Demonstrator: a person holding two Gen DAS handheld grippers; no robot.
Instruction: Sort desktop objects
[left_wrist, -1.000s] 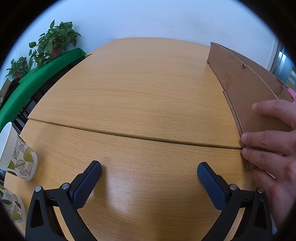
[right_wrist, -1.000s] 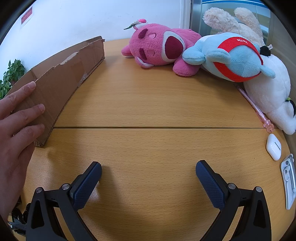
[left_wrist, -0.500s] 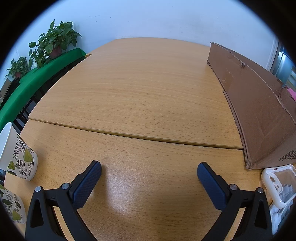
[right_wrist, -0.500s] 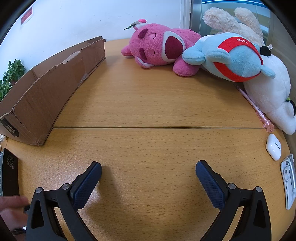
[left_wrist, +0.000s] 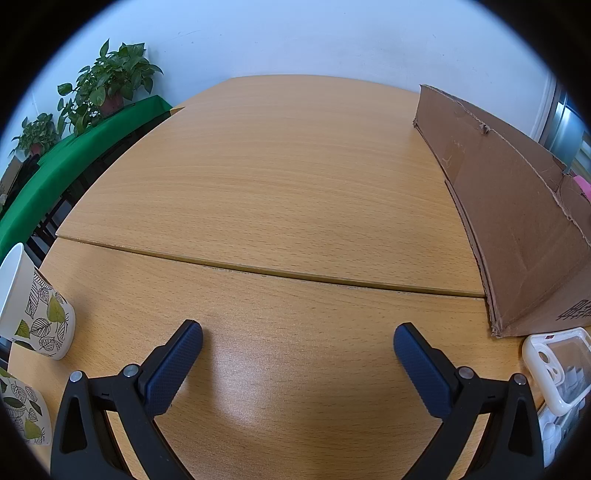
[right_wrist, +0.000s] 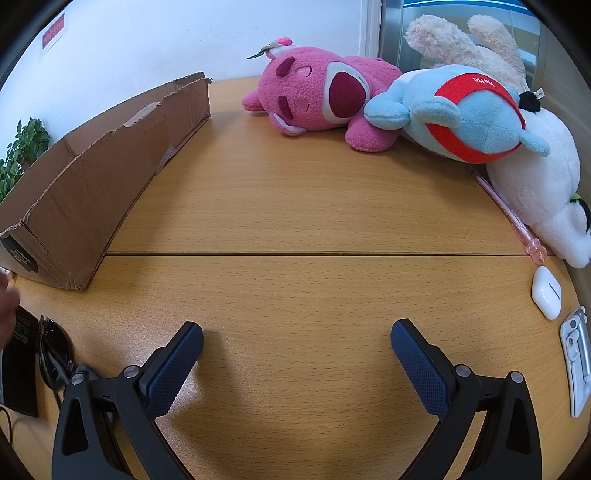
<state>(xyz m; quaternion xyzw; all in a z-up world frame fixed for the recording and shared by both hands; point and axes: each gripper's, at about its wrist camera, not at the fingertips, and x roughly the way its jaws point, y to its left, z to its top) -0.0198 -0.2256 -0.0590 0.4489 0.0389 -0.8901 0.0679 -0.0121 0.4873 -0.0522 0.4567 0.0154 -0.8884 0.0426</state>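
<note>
Plush toys (right_wrist: 406, 107) crowd our table's (right_wrist: 295, 206) far right, the cardboard box (right_wrist: 96, 173) far left. Our left gripper (left_wrist: 297, 341) and right gripper (right_wrist: 295, 339) both gape, grasping nothing.

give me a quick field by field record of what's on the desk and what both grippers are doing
surface: wooden table, seam across it
left gripper: open, empty, over bare wood
right gripper: open, empty, over bare wood
cardboard box: open-topped, between the two views
plush toys: pink, blue, white, far right side
small items: pink pen, white earbud case
cups: two leaf-print paper cups, left edge
not clear: dark items near blurred hand
</note>
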